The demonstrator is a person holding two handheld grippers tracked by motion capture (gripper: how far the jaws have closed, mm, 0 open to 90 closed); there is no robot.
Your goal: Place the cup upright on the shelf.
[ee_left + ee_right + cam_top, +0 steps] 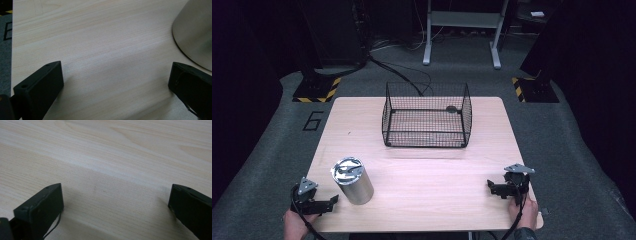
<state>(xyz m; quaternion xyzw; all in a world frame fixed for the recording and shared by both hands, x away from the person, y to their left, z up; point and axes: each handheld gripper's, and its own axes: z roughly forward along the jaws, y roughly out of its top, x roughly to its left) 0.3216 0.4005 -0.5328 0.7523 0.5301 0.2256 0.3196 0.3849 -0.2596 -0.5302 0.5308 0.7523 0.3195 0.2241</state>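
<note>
A shiny metal can (pixel 352 180) stands upright on the wooden table (pixel 422 185) at the front left. Its curved wall (pixel 195 32) fills the upper right corner of the left gripper view. My left gripper (pixel 329 201) rests low at the table's front left corner, just left of the can, open with bare wood between its jaws (pixel 116 72). My right gripper (pixel 493 187) sits at the front right edge, open over bare tabletop (pixel 116 190), pointing left. A black wire basket (pixel 427 116) stands empty at the far middle of the table.
Grey carpet surrounds the table, with a painted number (pixel 313 120) on it at the left. Black stands with yellow-striped bases (pixel 317 90) flank the far corners. A white frame's legs (pixel 462 30) and cables lie behind the table.
</note>
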